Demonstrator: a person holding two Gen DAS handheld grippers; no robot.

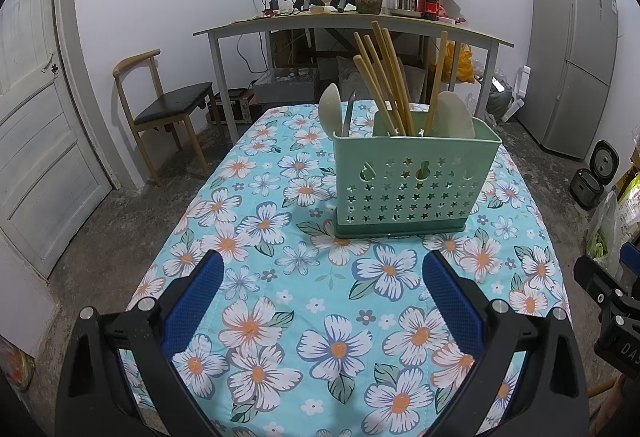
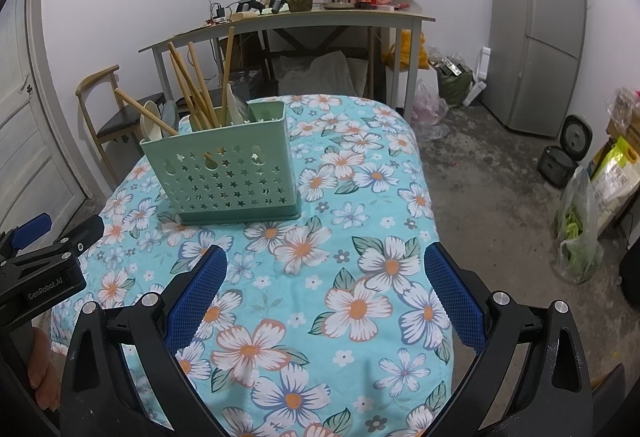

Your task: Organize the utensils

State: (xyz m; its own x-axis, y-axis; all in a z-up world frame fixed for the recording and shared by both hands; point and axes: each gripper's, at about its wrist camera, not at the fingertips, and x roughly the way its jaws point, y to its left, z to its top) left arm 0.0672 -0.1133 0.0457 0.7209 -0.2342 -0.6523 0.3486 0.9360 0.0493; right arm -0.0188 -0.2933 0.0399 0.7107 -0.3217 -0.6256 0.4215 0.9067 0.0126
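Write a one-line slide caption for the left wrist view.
Open left gripper hovers over floral tablecloth, facing green utensil caddy holding chopsticks and spoons.

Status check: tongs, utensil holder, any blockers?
Left tongs open, empty. Right tongs open, empty. Green utensil holder upright on the floral tablecloth, chopsticks and spoons inside. Nothing between tongs and holder.

Your left gripper (image 1: 322, 269) and right gripper (image 2: 324, 265) share black frames, silver screws and blue textured pads (image 2: 198, 297); one body reads "GenRobot.AI".
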